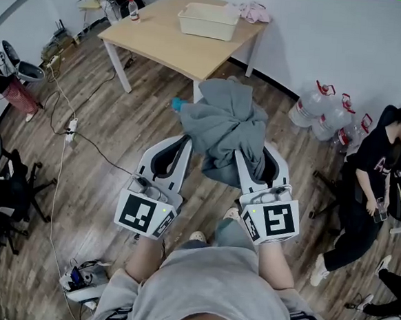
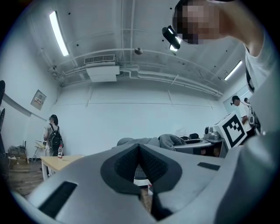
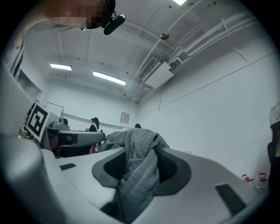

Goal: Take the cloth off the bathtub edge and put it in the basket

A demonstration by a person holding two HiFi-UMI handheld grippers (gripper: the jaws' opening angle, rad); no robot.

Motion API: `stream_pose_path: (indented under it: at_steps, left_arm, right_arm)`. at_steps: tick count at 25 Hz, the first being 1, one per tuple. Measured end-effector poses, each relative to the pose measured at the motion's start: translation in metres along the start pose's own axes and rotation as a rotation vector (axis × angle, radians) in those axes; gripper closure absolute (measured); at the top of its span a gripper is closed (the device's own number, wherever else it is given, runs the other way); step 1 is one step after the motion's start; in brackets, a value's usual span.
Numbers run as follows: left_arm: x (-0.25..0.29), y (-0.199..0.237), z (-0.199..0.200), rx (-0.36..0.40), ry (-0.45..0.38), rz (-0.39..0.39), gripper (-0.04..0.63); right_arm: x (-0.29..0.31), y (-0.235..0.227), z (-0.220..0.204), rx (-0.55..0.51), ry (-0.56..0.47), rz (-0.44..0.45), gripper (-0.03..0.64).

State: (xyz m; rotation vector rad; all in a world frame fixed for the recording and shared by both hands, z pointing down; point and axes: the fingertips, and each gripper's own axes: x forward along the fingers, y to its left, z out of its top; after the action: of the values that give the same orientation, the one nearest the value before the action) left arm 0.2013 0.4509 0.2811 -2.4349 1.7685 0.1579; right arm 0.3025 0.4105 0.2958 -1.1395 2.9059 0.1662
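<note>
A grey cloth (image 1: 224, 123) hangs bunched in the air between my two grippers, above the wooden floor. My right gripper (image 1: 245, 159) is shut on it. In the right gripper view a thick fold of the cloth (image 3: 138, 144) fills the gap between the jaws of the right gripper (image 3: 140, 164) and spills over them. My left gripper (image 1: 185, 144) has its tips together at the cloth's left edge. The left gripper view shows the left gripper (image 2: 139, 148) with its pads meeting and the cloth (image 2: 173, 141) just beyond them. The white basket (image 1: 207, 27) stands on the far table. No bathtub is in view.
The wooden table (image 1: 155, 38) also carries a pink cloth (image 1: 257, 13) and a bottle (image 1: 133, 9). Water jugs (image 1: 322, 110) stand by the wall at right, near a seated person (image 1: 372, 176). Cables and a power strip (image 1: 71, 128) lie on the floor at left.
</note>
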Motion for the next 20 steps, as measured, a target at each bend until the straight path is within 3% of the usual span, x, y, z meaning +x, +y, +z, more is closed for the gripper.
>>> stream_pose_path:
  at_steps: [7,20]
  left_arm:
    - [0.044,0.015,-0.018,-0.018,0.016,0.005,0.6]
    - [0.183,0.054,-0.022,0.015,-0.004,0.071,0.6]
  right_arm:
    - [0.029,-0.033,-0.016,0.018,0.013,0.008,0.463]
    - [0.134,-0.149,-0.016,0.016,-0.027,0.084,0.462]
